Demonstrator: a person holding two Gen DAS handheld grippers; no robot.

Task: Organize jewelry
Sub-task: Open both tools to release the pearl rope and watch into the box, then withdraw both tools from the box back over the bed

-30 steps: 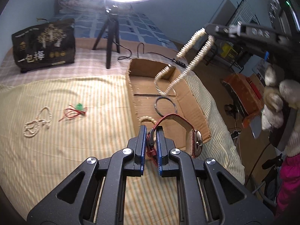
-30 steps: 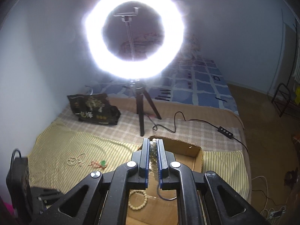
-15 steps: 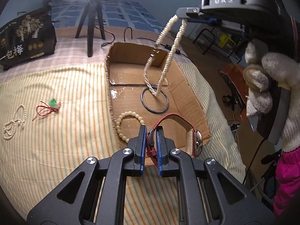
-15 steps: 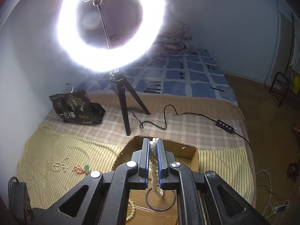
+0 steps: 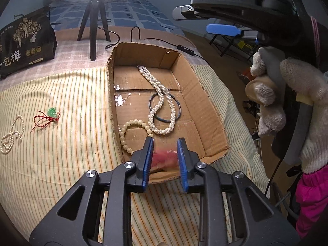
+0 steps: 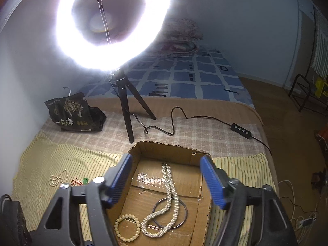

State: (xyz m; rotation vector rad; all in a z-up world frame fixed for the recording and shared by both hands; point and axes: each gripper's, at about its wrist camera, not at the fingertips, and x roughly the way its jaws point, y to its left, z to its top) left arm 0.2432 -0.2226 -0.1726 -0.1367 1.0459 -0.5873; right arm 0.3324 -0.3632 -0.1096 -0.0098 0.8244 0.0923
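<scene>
An open cardboard box (image 5: 207, 110) (image 6: 143, 149) lies on the striped cloth. In it lie a white pearl necklace (image 5: 162, 102) (image 6: 164, 203), a dark bangle (image 5: 178, 106) (image 6: 184, 217) and a cream bead bracelet (image 5: 125, 135) (image 6: 127, 227). My left gripper (image 5: 165, 141) is open over the box's near end; a blurred red watch (image 5: 164, 160) shows between its fingers, below them. My right gripper (image 6: 166, 164) is open and empty above the box. A thin pearl necklace (image 5: 10, 135) (image 6: 58, 177) and a green pendant on red cord (image 5: 52, 112) (image 6: 82, 181) lie on the cloth left of the box.
A ring light on a black tripod (image 6: 125, 110) (image 5: 93, 24) stands behind the box, its cable and switch (image 6: 242, 130) trailing right. A black snack bag (image 5: 24, 43) (image 6: 71, 112) sits at the back left. The bed's edge drops off to the right.
My right gripper opened and the white pearl necklace dropped into the box. My left gripper opened and let go of the red watch, which is now blurred below its fingers.
</scene>
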